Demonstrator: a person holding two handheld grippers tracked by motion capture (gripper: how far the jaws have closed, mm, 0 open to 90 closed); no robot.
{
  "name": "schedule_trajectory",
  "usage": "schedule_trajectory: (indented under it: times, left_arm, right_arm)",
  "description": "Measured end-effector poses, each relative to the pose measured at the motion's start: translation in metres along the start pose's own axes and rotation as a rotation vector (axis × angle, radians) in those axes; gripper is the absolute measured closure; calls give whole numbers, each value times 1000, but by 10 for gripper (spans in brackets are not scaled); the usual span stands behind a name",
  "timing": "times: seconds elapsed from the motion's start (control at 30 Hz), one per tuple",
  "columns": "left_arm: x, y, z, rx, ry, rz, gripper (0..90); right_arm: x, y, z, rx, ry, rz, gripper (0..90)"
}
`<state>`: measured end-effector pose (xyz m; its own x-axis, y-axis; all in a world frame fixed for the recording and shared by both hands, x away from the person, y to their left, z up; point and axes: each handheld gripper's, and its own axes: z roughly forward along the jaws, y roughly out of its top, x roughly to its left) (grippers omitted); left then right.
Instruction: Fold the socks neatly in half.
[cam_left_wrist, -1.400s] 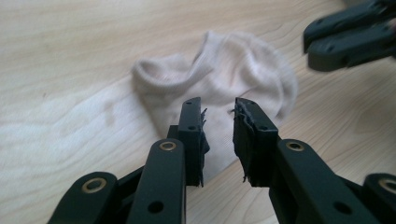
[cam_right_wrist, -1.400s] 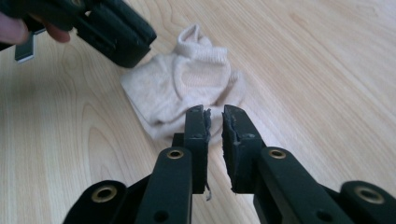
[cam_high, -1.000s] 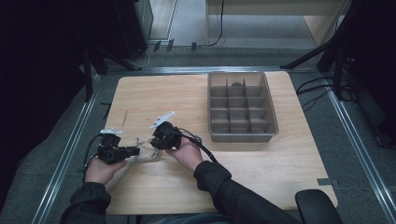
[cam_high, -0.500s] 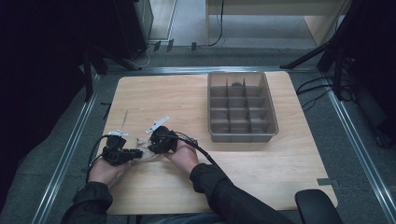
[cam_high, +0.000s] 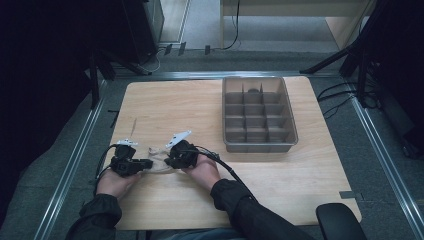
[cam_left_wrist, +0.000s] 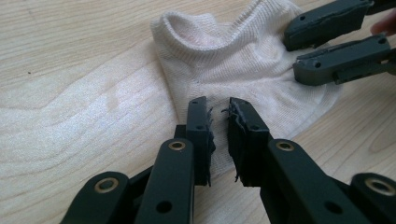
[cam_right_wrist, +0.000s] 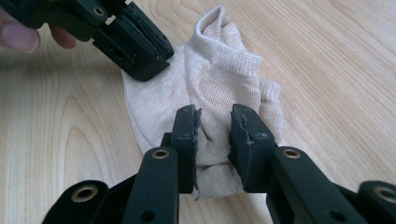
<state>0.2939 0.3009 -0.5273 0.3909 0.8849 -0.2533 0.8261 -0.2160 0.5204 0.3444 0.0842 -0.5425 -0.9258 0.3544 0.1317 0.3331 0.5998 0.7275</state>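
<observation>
The left gripper (cam_left_wrist: 218, 114) is seen with its jaws drawn close, a narrow gap left between them, the edge of a cream sock (cam_left_wrist: 233, 60) lying in that gap; the jaws have just been closing, yet it cannot be told whether the pads already press the fabric; the right gripper (cam_right_wrist: 215, 122) is set over the opposite end of the sock (cam_right_wrist: 210, 93), its jaws likewise a little apart, a raised fold of knit bunched between them and apparently touched by both pads, though a firm pinch cannot be confirmed; its jaws have just been opening slightly. In the high view the two grippers, left (cam_high: 149, 163) and right (cam_high: 169, 159), are pointed at each other near the front left of the wooden table (cam_high: 310, 180), the sock (cam_high: 157, 152) lying crumpled between them on the bare wood, its ribbed cuff turned up and away from the person. Farther off, at the right rear of the table, a grey divided tray (cam_high: 287, 120) is stood, well apart from the sock. As a judgement, the work is at an early stage: the sock has been reached and bracketed from both ends, but it is not lifted, spread or folded; a secure hold on both sides and the handling itself are left to be done.
</observation>
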Motion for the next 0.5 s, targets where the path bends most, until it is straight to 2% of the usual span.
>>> schedule_trajectory:
  times: [0.2, 0.5]
  left_arm:
    - [2, 0, 0, 0, -8, -19, 786]
    - [0, 0, 1, -3, -7, -20, 789]
  right_arm:
    - [-2, -4, -2, -5, 4, -7, 723]
    - [-1, -12, -6, -29, -1, -23, 733]
